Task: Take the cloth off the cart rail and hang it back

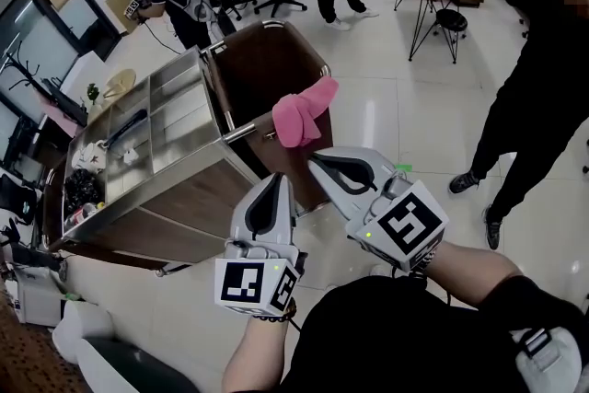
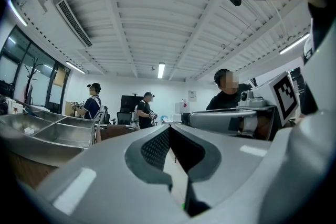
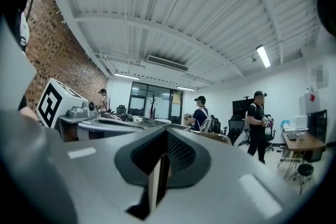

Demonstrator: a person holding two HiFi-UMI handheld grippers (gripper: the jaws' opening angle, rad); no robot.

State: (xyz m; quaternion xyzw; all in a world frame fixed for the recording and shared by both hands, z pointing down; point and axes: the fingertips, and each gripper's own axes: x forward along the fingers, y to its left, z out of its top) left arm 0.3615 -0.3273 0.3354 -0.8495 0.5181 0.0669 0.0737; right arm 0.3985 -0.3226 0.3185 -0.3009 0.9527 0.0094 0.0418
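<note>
**Both tongs closed, pink cloth waiting just ahead on the rail**

Nearest the person, the left tongs (image 1: 279, 181) are pointing toward twelve o'clock, their jaws pressing together on nothing. Just beyond, at their two o'clock, the right tongs (image 1: 315, 158) are aiming toward eleven o'clock, likewise pressing together and empty. Farther on, the pink cloth (image 1: 304, 110) is hanging over the cart rail (image 1: 241, 132) at the near corner of the cart (image 1: 175, 120), its long axis running from about one o'clock down to seven. It is lying at twelve o'clock from the right tongs, near but apart, and at one o'clock from the left. The right tongs are sitting nearer, so I'd judge they should be spreading first for the lift.
</note>
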